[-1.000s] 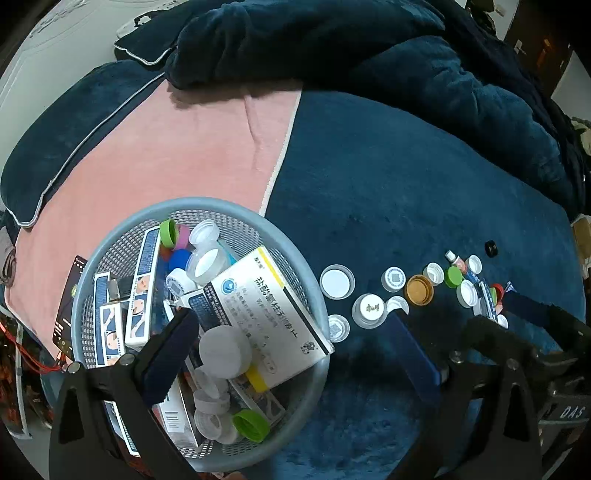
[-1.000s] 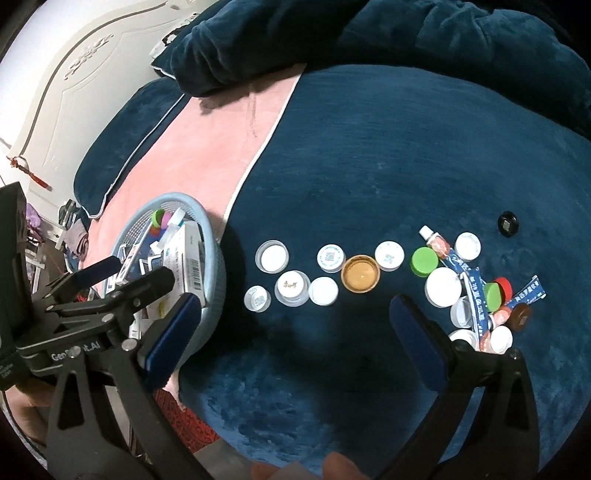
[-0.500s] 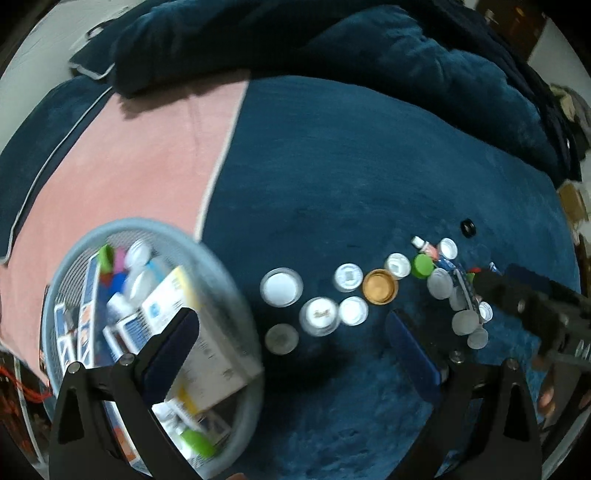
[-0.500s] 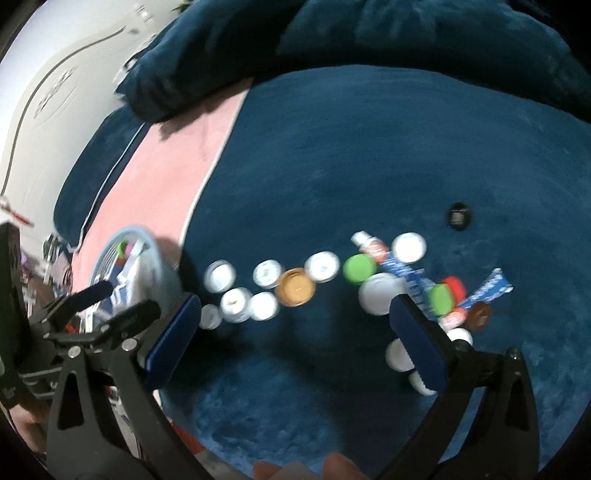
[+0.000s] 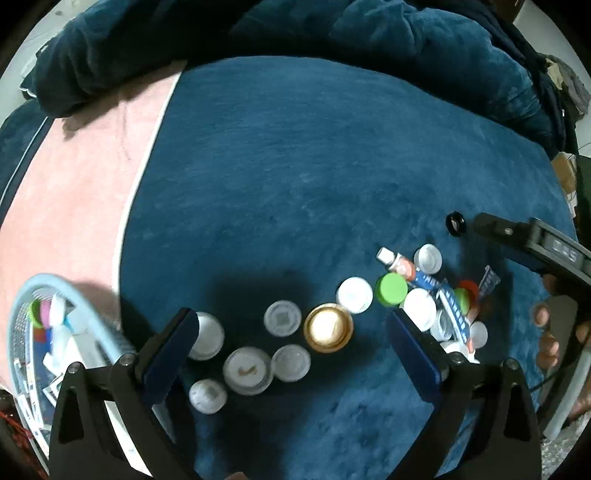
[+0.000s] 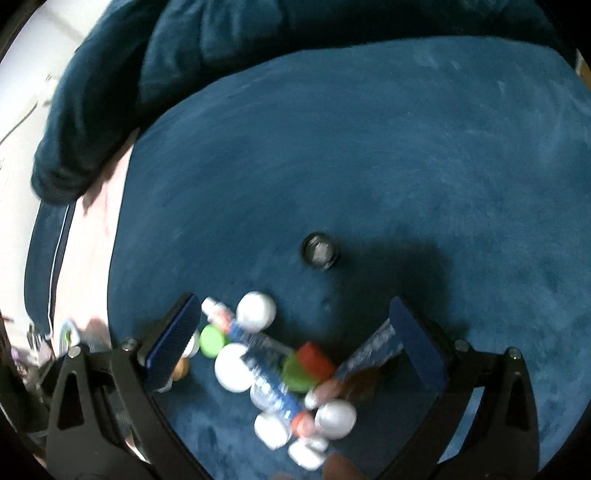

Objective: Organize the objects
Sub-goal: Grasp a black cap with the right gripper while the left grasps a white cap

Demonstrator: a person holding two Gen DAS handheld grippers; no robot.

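Several loose caps lie in a row on the dark blue blanket: a gold cap [image 5: 328,328], white caps [image 5: 282,318] and a green cap [image 5: 390,290]. My left gripper [image 5: 291,349] hangs open just above them, holding nothing. To the right sits a heap of caps and small tubes [image 5: 448,306]. My right gripper [image 6: 295,343] is open over that heap, with a blue-and-white tube [image 6: 266,365], a red cap [image 6: 314,360] and white caps [image 6: 255,311] between its fingers, blurred. A black cap [image 6: 320,251] lies alone farther back.
A light blue mesh basket [image 5: 22,306] filled with boxes and caps stands at the left edge. Pink bedding [image 5: 70,206] lies behind it. A rumpled dark blue duvet [image 5: 295,29] is piled along the back. A hand [image 5: 550,332] holds the right gripper's handle.
Both grippers have swung to the right. The left one left the basket and now hangs over the row of caps. The right one moved from the row to the heap of caps and tubes.
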